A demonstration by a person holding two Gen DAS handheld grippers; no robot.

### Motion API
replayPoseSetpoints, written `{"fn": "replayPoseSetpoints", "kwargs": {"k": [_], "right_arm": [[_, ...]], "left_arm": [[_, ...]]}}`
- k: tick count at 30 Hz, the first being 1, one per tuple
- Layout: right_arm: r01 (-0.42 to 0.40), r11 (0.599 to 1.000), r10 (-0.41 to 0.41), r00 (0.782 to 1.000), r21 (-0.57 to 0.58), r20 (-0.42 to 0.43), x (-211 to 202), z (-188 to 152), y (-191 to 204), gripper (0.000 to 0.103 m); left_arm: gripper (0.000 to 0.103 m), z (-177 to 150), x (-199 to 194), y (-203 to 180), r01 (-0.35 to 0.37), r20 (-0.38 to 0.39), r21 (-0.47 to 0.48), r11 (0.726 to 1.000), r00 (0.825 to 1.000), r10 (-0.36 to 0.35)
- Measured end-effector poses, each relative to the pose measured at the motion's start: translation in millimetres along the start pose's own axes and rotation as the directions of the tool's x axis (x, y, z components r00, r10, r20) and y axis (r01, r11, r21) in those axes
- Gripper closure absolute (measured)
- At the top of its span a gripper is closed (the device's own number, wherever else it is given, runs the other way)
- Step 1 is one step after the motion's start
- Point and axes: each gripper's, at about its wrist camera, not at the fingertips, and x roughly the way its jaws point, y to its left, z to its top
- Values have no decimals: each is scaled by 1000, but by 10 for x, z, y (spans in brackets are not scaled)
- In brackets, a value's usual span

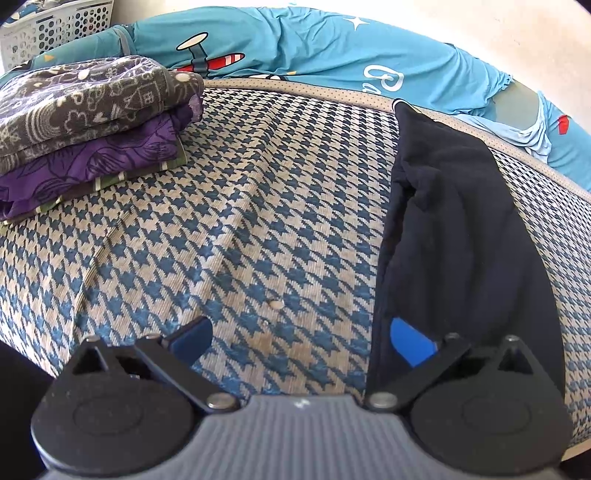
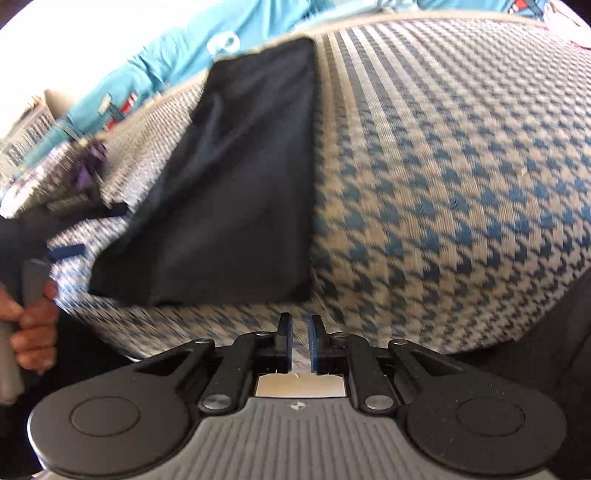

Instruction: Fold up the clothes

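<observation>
A dark navy garment (image 1: 461,229) lies folded in a long strip on the blue-and-beige houndstooth surface (image 1: 240,221). My left gripper (image 1: 301,339) is open wide at the garment's near end; its right fingertip (image 1: 410,341) rests against the cloth's edge, and its left fingertip is over bare surface. In the right wrist view the same navy garment (image 2: 236,177) lies ahead and to the left. My right gripper (image 2: 300,339) is shut with nothing between its pads, just short of the garment's near edge. A hand (image 2: 33,317) holds the left gripper's handle at the far left.
A stack of folded clothes (image 1: 85,122), grey patterned over purple, sits at the far left. Behind it stands a white laundry basket (image 1: 55,26). Teal fabric with plane prints (image 1: 295,48) runs along the far edge. The right wrist view is blurred on its left.
</observation>
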Motion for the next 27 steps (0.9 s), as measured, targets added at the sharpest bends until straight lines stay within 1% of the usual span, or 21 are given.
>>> {"fn": "replayPoseSetpoints", "kwargs": {"k": [2,4,7,9,10,11,12,14,16,17,20,21,22,24,25,27], "right_arm": [[14,1000,-15,999,6,50,-52,22,-3,92],[31,999,-34,995,37,93,-73,54,-40,93],[35,997,-44,992,75,120,-30,132,-76,92],[9,992,-26,991,125,130,6,181,-129,92],[-17,988,-3,992,154,128,35,198,-156,92],[-51,982,29,992,183,121,77,210,-180,90],[-84,973,61,992,213,114,118,223,-203,82],[-108,964,86,992,245,97,183,231,-236,80],[-101,971,81,992,218,98,191,222,-198,80],[-97,977,79,992,191,100,193,217,-165,78],[-86,992,80,994,91,68,170,195,-62,86],[-95,993,92,995,75,37,172,190,-37,89],[-116,991,117,993,73,-6,182,184,-19,89],[-177,980,185,978,87,-94,197,122,-18,89],[-188,979,196,974,76,-116,205,76,12,89],[-155,988,153,983,-7,-103,163,21,122,89]], "left_arm": [[0,-3,-4,-3,0,1,0,1000,1000,0],[0,-6,-5,-7,1,0,2,1000,1000,-1],[0,-14,-4,-17,2,-2,9,1000,1000,-2],[0,-17,-2,-18,2,-3,10,1000,1000,-2],[0,-18,-1,-15,1,-3,9,1000,1000,-1],[0,-19,-1,-12,1,-3,9,1000,1000,-1],[0,-20,0,-10,0,-4,8,1000,1000,0],[0,-22,7,-4,1,-9,4,1000,1000,-1],[0,-22,10,1,2,-10,0,1000,1000,-2],[0,-21,10,1,4,-10,-1,1000,1000,-4],[0,-16,13,-2,3,-11,-1,1000,1000,-3],[0,-15,11,-1,3,-10,-2,1000,1000,-3],[0,-14,7,3,3,-9,-5,1000,1000,-3],[0,-10,5,14,2,-8,-11,1000,1000,-2],[0,-9,7,19,0,-10,-14,1000,1000,0],[0,-4,11,29,-2,-12,-20,1000,1000,2]]}}
